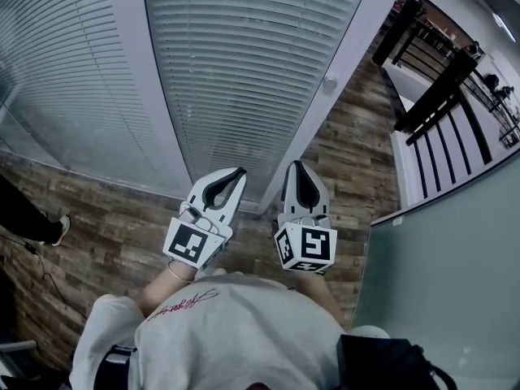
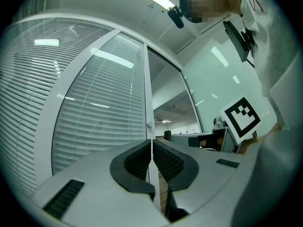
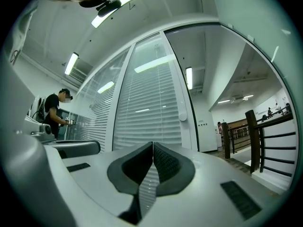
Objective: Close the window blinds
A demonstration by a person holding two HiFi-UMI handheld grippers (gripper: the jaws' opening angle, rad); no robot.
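The window blinds (image 1: 244, 63) hang behind glass straight ahead, their white slats lying level; they also fill the left gripper view (image 2: 99, 122) and the right gripper view (image 3: 149, 108). A small round white knob (image 1: 329, 82) sits on the white frame post to their right, also seen as the knob (image 3: 182, 117) and the knob (image 2: 149, 123). My left gripper (image 1: 240, 171) (image 2: 151, 143) is shut, with nothing between its jaws. Beside it my right gripper (image 1: 295, 164) (image 3: 153, 145) is shut and empty too. Both point at the base of the frame post, short of it.
A second blind panel (image 1: 57, 71) lies to the left. A black and white railing (image 1: 439, 96) runs at the right, with a frosted glass panel (image 1: 447, 283) below it. The floor (image 1: 114, 226) is wood plank. A person (image 3: 54, 110) stands far left; a shoe (image 1: 57, 230) shows.
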